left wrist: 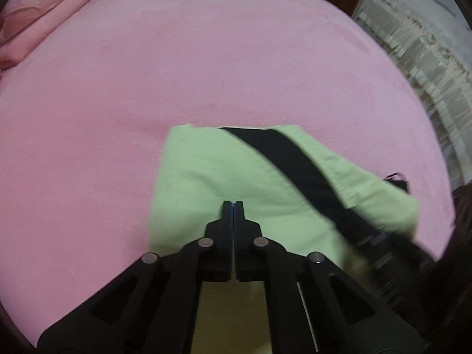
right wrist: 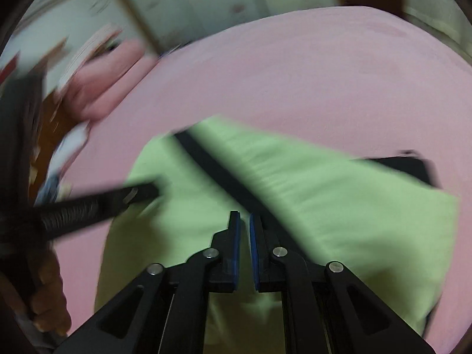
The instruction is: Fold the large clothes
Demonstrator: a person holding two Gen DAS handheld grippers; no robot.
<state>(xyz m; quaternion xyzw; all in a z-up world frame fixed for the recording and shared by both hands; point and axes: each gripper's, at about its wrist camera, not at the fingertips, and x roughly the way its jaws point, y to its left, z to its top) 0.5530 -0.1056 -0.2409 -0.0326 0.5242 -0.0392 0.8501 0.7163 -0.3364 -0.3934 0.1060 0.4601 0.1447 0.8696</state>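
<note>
On the pink bed [left wrist: 206, 59] lies the folded light-green garment [left wrist: 206, 171] with a black stripe [left wrist: 295, 159]. Above its left part, the left hand-held gripper [left wrist: 233, 206] is closed on nothing; above its middle, the right hand-held gripper [right wrist: 244, 221] is slightly open.

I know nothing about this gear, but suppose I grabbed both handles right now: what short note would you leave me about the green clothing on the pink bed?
Left gripper: fingers pressed together with nothing visibly between them, over the green garment.
Right gripper: fingers slightly apart, empty, also over the garment; the view is motion-blurred.
Things: the garment lies on the pink bed cover in a roughly rectangular bundle, with a black strap running diagonally across it. Pink folded bedding sits at the far left corner.
Done: it looks partly folded already.
Left: probably tuck the strap in, make any last fold and smooth it; judge that yourself.
</note>
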